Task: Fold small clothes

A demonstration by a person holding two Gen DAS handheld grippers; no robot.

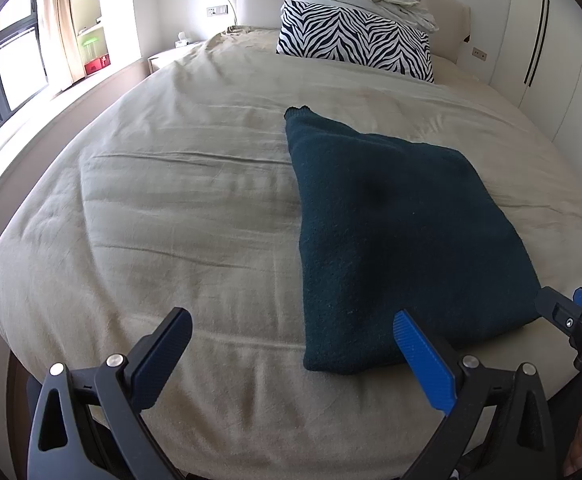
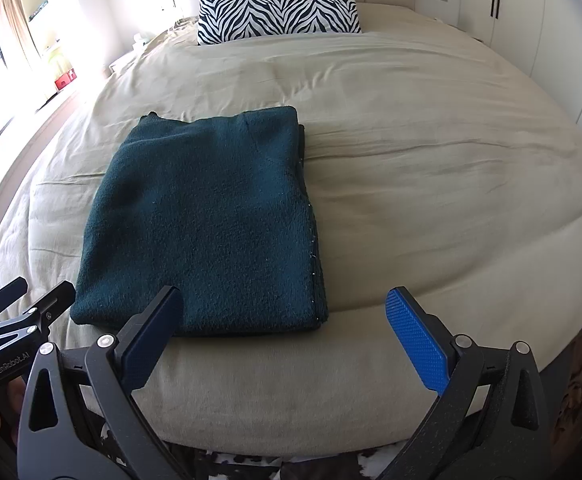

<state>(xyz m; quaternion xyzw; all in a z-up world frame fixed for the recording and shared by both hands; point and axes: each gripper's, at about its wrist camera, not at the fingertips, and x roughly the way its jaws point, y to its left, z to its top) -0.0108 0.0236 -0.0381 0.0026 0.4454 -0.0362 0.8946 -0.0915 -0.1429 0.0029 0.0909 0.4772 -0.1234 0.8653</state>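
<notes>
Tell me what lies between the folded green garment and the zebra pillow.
Only bare beige bedcover. In the right wrist view nothing sits between the folded green garment and the zebra pillow; the left wrist view agrees.

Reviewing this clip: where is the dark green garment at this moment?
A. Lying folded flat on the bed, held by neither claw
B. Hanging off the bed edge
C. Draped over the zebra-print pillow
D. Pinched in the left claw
A: the dark green garment lies folded on the beige bedcover, and both the left claw and right claw are open and empty.
</notes>
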